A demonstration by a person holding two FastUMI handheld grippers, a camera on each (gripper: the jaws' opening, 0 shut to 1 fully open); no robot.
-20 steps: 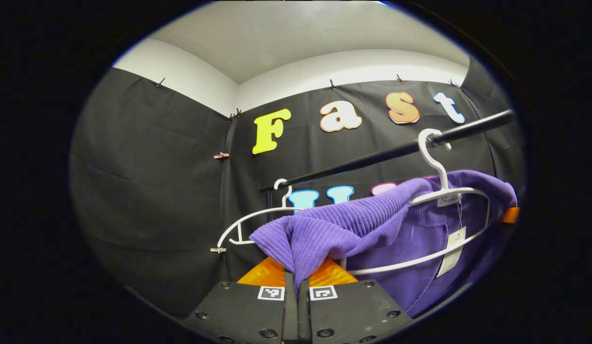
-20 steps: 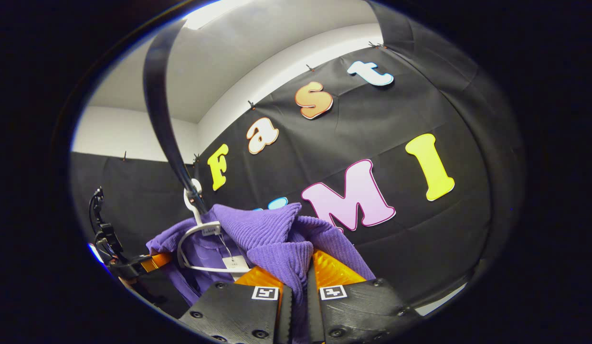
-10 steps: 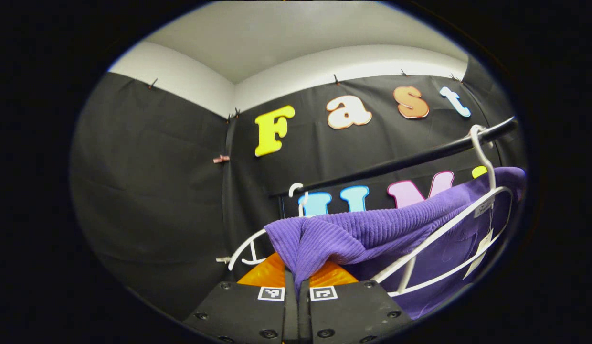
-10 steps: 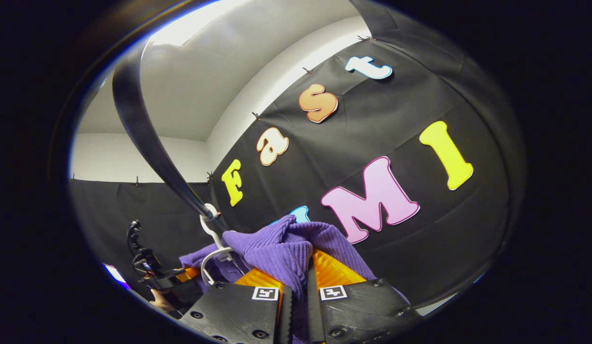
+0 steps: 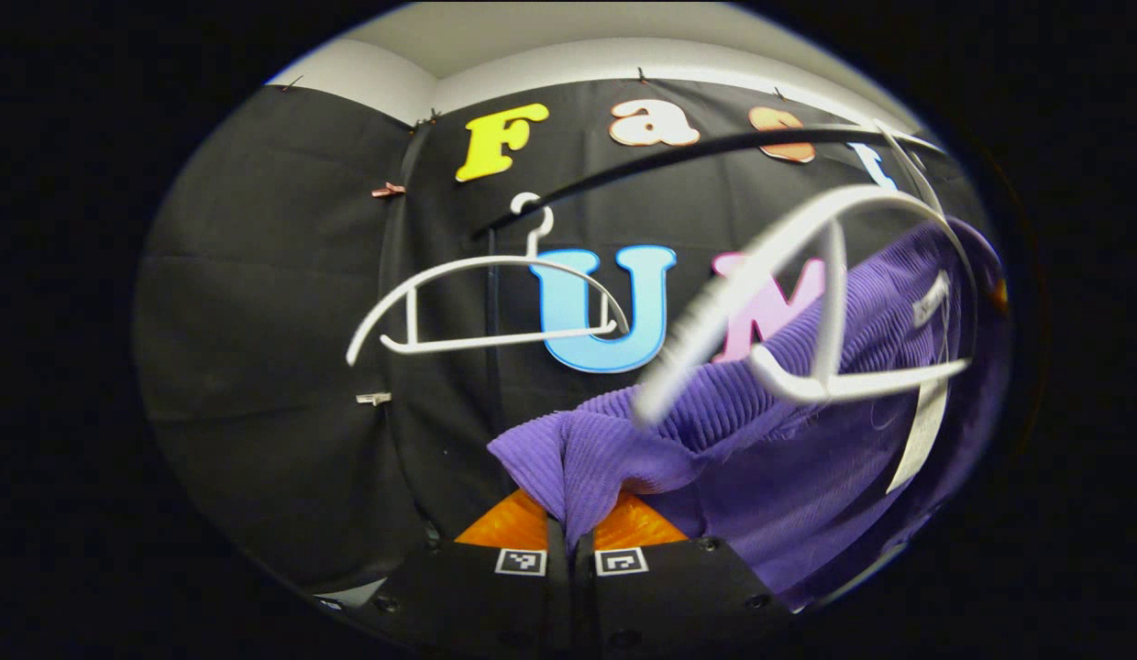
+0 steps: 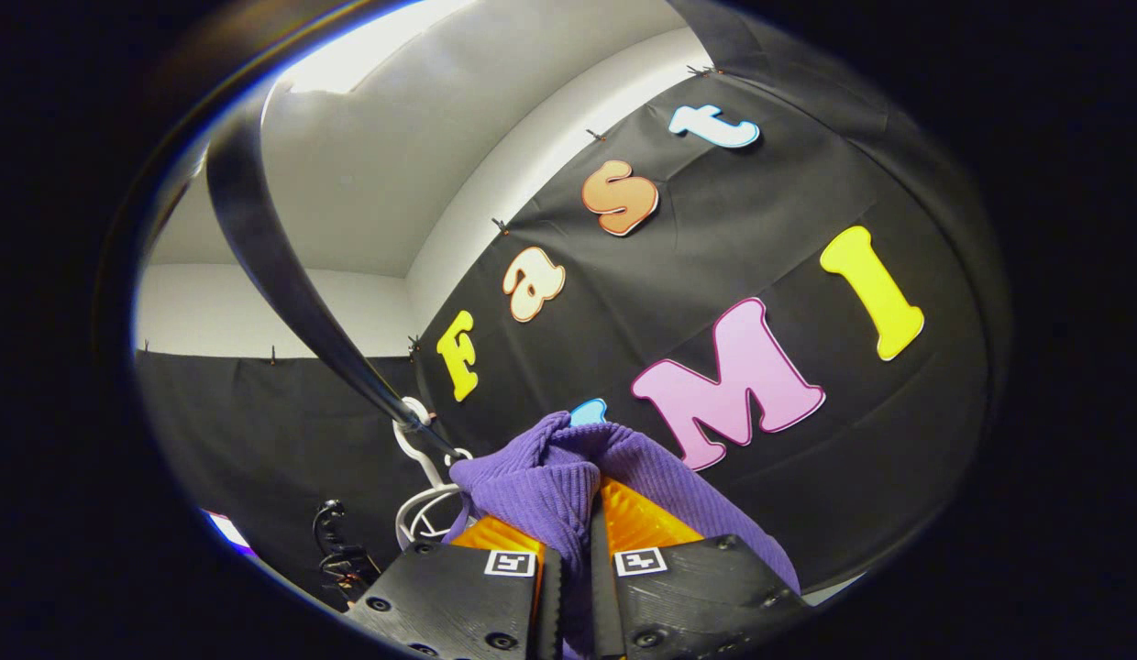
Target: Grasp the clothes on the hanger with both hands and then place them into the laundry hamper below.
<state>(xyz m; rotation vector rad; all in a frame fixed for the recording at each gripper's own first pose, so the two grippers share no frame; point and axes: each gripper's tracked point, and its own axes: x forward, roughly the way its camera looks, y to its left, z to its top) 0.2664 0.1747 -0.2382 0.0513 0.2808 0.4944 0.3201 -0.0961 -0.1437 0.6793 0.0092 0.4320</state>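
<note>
Your left gripper (image 5: pixel 569 541) is clamped on a fold of the purple sweater (image 5: pixel 770 458), which hangs just below the white hanger (image 5: pixel 834 302), blurred as if swinging, on the black rail (image 5: pixel 678 156). Your right gripper (image 6: pixel 570 550) pinches the other fold tight. Lower both hands evenly and keep the cloth clear of the hanger's arms so nothing snags on the way to the hamper.

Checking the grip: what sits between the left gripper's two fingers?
A fold of the purple knit sweater is pinched in the left gripper, seen in the left gripper view.
</note>
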